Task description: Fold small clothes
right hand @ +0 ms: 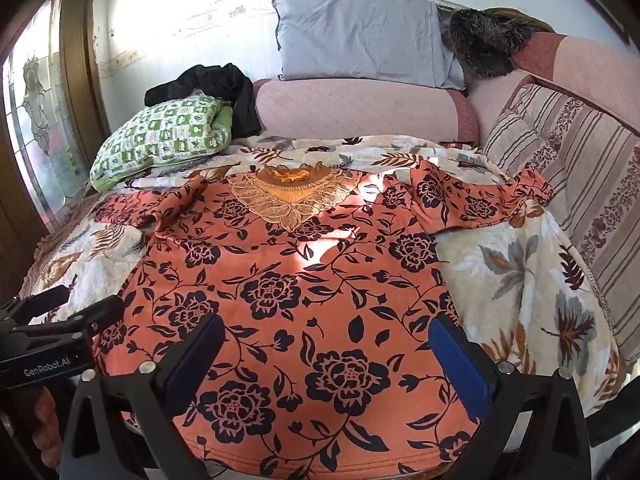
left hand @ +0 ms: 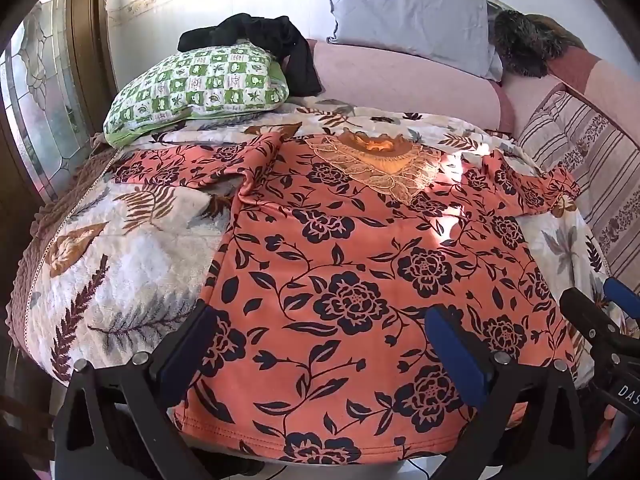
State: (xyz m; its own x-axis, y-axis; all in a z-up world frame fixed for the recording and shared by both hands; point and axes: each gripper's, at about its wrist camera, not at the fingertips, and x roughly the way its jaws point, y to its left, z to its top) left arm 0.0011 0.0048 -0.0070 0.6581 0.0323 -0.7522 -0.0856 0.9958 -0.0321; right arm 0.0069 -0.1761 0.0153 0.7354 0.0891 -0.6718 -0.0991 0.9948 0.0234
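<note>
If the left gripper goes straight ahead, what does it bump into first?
Probably the orange shirt. The left gripper is open, pointing along the shirt lying on the bed, though its height above the cloth is unclear.

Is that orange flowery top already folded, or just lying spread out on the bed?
Spread out. The orange top lies flat, front up, collar visible, both sleeves out sideways.

Orange floral top [left hand: 360,280]: hem's lowest stretch cut off by the bottom edge in the right wrist view. Black garment [left hand: 260,36]: kind unreadable, bunched on the green pillow [left hand: 200,84]. Dark furry item [right hand: 484,48] by the grey pillow [right hand: 360,36]: unidentifiable.
</note>
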